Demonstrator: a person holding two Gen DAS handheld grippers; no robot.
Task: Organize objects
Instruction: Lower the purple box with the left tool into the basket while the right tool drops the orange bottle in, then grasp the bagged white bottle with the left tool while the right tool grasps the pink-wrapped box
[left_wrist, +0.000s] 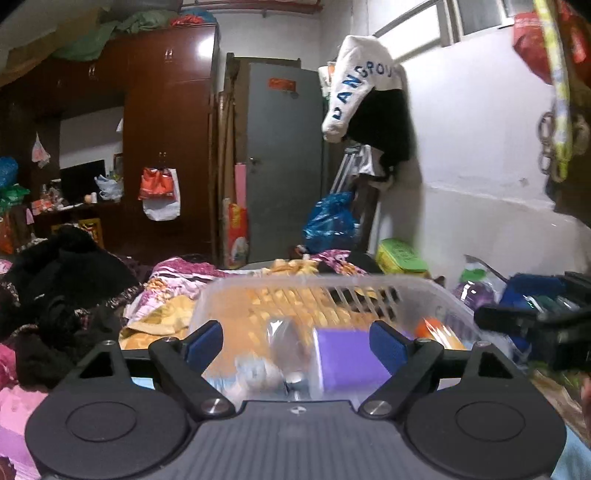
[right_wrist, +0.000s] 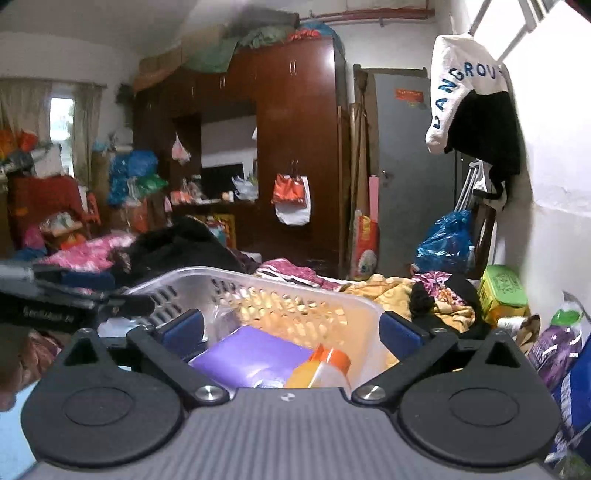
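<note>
A clear slotted plastic basket (left_wrist: 332, 286) (right_wrist: 207, 275) sits on the bed right in front of both grippers. Inside lie a purple box (left_wrist: 347, 358) (right_wrist: 251, 356), an orange-capped bottle (right_wrist: 325, 365) (left_wrist: 432, 328) and a blurred clear-wrapped item (left_wrist: 280, 336). My left gripper (left_wrist: 295, 341) is open and empty, its blue pads (left_wrist: 203, 341) spread over the basket's near side. My right gripper (right_wrist: 291, 330) is open and empty over the basket's near right part. The right gripper shows at the right edge of the left wrist view (left_wrist: 532, 321); the left gripper shows at the left of the right wrist view (right_wrist: 74, 299).
The bed is piled with a yellow blanket (right_wrist: 391, 288), floral covers (left_wrist: 177, 280) and black clothes (left_wrist: 62, 280). A green lidded box (right_wrist: 502, 291), a purple packet (right_wrist: 557, 343) and a blue bag (right_wrist: 443, 240) stand by the right wall. A wardrobe (left_wrist: 166, 147) and grey door (left_wrist: 284, 155) are behind.
</note>
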